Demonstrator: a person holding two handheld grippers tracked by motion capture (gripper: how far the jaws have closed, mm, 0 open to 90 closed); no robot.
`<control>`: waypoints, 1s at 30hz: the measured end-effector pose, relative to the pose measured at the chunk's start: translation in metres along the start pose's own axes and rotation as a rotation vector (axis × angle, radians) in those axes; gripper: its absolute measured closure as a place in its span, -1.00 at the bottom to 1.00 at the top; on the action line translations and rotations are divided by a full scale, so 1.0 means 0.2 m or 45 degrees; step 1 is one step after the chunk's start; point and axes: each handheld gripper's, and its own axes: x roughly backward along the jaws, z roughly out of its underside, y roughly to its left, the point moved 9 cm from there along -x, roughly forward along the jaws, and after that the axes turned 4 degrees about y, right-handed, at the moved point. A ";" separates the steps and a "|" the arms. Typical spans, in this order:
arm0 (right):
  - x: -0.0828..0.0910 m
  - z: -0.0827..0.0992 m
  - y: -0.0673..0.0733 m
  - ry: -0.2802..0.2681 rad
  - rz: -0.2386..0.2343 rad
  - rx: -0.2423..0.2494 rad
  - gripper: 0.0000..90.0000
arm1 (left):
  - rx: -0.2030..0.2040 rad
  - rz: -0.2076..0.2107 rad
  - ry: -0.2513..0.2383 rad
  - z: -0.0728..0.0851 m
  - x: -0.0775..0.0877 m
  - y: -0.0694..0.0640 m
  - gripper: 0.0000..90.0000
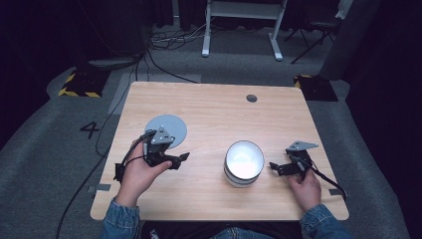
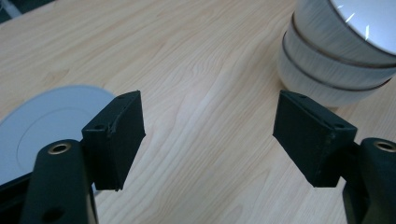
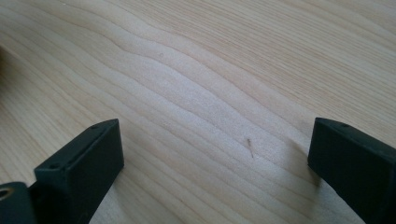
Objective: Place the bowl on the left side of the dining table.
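Observation:
A stack of white bowls (image 1: 243, 163) (image 2: 337, 51) with dark rim lines stands near the table's front middle. A flat grey round plate (image 1: 167, 128) (image 2: 44, 124) lies to its left. My left gripper (image 1: 180, 159) (image 2: 209, 137) hovers just in front of the plate, pointing toward the bowls, open and empty. To the right of the bowls my right gripper (image 1: 275, 167) (image 3: 215, 161) is held low over bare wood, open with nothing between its jaws, tips pointing at the stack.
The light wooden table (image 1: 214, 114) has a round cable grommet (image 1: 252, 98) near its far edge. Beyond it are grey carpet, cables, a white desk frame (image 1: 243, 25) and a floor marker "4" (image 1: 90, 129).

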 end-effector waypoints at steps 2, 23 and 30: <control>0.00 0.00 0.00 0.001 0.001 -0.001 -0.92 | -0.023 0.018 -0.027 -0.05 0.00 -0.02 -0.45; 0.00 0.00 0.00 0.001 0.001 -0.001 -0.92 | -0.196 0.181 -0.164 -0.32 -0.08 -0.13 -0.41; 0.00 0.00 0.00 0.001 0.000 -0.001 -0.92 | -0.217 0.237 -0.130 -0.39 -0.14 -0.21 -0.40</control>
